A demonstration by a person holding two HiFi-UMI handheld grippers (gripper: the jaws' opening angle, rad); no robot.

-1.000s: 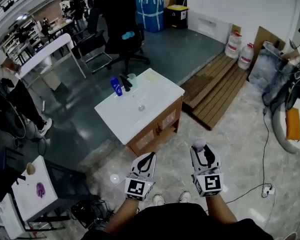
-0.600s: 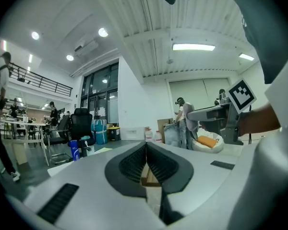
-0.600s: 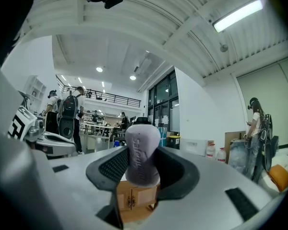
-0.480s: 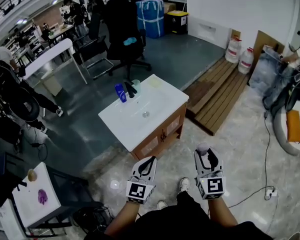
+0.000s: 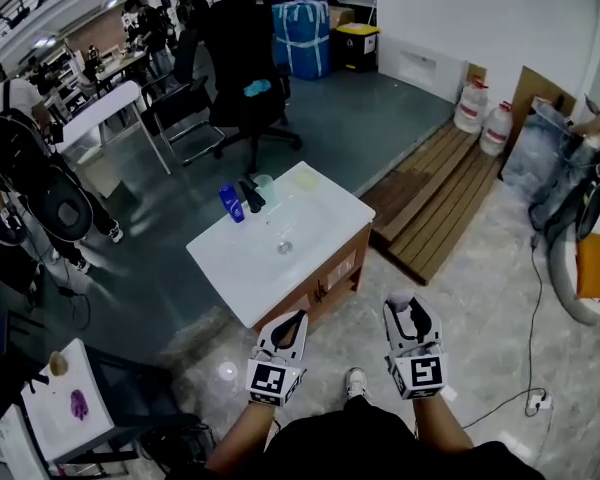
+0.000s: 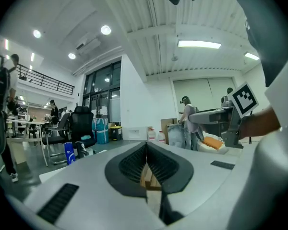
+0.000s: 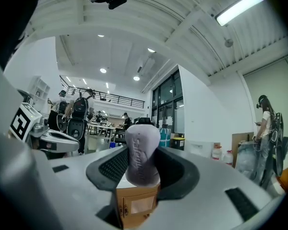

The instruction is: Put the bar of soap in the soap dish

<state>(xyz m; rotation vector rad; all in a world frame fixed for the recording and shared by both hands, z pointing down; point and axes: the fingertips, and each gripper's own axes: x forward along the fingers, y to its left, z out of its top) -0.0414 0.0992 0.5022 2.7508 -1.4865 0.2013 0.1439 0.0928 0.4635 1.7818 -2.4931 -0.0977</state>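
Observation:
My right gripper (image 5: 401, 306) is shut on a lavender bar of soap (image 5: 398, 294), held upright between the jaws; in the right gripper view the soap (image 7: 142, 153) fills the gap of that gripper (image 7: 142, 164). My left gripper (image 5: 294, 320) is shut with nothing in it, its pads meeting in the left gripper view (image 6: 146, 158). Both hover over the floor, short of a white vanity top (image 5: 242, 260) on a wooden cabinet. A pale soap dish (image 5: 305, 177) sits at the top's far right corner.
On the vanity stand a blue bottle (image 5: 230, 203), a black faucet (image 5: 250, 195) and a clear cup (image 5: 265, 184). A wooden pallet (image 5: 435, 183) lies to the right, an office chair (image 5: 242, 68) behind. People (image 5: 30, 183) walk at the left. A cable (image 5: 531, 268) runs across the floor.
The vanity has shifted slightly in the head view as the person moves. Both grippers keep their pose and the soap stays held. The people at the left have walked on.

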